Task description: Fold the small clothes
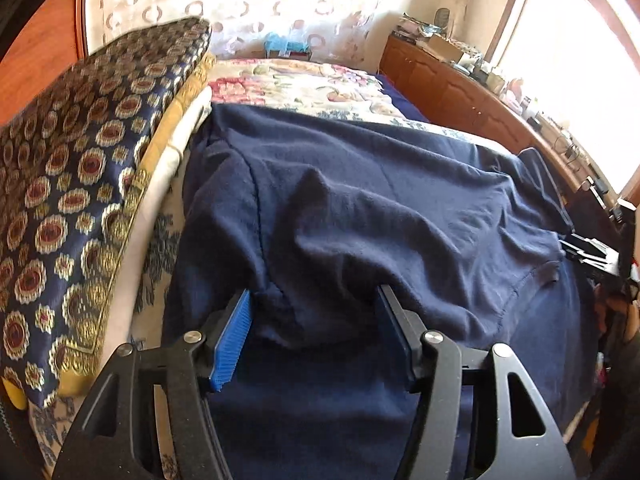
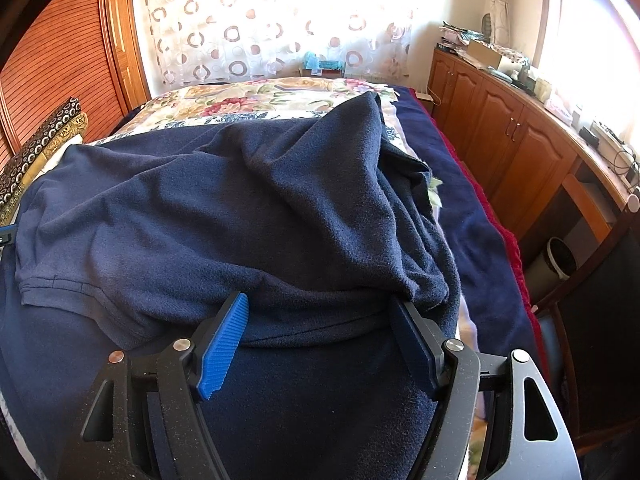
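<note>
A navy blue shirt lies rumpled on a bed, on top of a navy blanket. My left gripper is open, its blue-padded jaws standing either side of a bunched fold at the shirt's near left part. My right gripper is open, its jaws straddling the shirt at its near edge, below a raised ridge of cloth. The shirt's hemmed edge lies flat at the left. Neither gripper pinches the cloth.
A floral bedspread covers the far bed. Patterned cushions are stacked at the left. Wooden cabinets with clutter run along the right, a white bin below. A patterned curtain hangs behind.
</note>
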`<state>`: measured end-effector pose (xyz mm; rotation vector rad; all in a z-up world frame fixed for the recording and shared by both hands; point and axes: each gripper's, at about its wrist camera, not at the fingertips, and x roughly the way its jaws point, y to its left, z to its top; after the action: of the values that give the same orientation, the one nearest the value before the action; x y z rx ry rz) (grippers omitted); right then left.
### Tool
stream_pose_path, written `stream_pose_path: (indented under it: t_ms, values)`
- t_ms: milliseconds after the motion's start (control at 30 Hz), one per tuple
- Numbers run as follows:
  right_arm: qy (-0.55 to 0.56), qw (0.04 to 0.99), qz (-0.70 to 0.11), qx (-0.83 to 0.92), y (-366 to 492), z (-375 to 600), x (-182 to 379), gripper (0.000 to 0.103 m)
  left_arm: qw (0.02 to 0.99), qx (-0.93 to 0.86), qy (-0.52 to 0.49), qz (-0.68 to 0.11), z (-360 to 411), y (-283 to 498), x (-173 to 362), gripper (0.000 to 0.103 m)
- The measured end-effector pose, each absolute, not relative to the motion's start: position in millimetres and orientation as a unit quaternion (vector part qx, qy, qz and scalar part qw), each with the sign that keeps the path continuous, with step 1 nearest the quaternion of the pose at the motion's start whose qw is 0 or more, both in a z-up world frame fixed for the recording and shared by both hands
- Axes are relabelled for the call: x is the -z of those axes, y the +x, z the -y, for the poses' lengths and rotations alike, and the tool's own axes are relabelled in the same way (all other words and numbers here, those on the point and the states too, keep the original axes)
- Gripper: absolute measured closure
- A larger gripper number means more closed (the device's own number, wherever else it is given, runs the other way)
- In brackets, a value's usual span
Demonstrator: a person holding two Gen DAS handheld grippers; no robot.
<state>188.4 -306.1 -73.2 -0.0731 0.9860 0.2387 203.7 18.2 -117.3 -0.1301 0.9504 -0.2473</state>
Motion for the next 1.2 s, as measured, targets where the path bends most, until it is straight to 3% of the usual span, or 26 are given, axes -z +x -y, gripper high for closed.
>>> stream_pose_path:
  t_ms: [67, 133, 200, 400, 467, 533, 600, 1200]
  values:
    - [-0.035, 0.873, -0.472, -0.114, 188, 306, 73, 0.029, 0.881, 0.119, -0.051, -0.455, -13, 204, 117, 0.049]
    - [-0.035, 0.873, -0.472, -0.114, 188, 306, 73, 0.029, 0.884, 0.116, -0.028, -0.452, -8, 204, 118, 0.085]
    - [-0.035, 0.873, -0.472, -0.114, 188, 306, 73, 0.029, 0.887, 0.117, -0.015, -0.447, -4, 204, 117, 0.095]
    - [-0.032, 0.874, -0.471, -0.113, 190, 308, 73, 0.029, 0.908, 0.112, -0.004, -0.403, -6, 184, 92, 0.096]
    - [-0.032, 0.875, -0.469, -0.115, 189, 309, 71, 0.048, 0.912, 0.114, -0.003, -0.393, -7, 180, 85, 0.096]
    - [-0.025, 0.875, -0.469, -0.116, 190, 314, 69, 0.078, 0.914, 0.114, -0.004, -0.39, -9, 178, 83, 0.096]
    - [0.0, 0.873, -0.472, -0.122, 191, 324, 69, 0.095, 0.915, 0.116, -0.005, -0.387, -11, 176, 80, 0.096]
    - [0.007, 0.907, -0.371, -0.201, 101, 352, -18, 0.099, 0.947, 0.141, -0.041, -0.285, -27, 109, 8, 0.097]
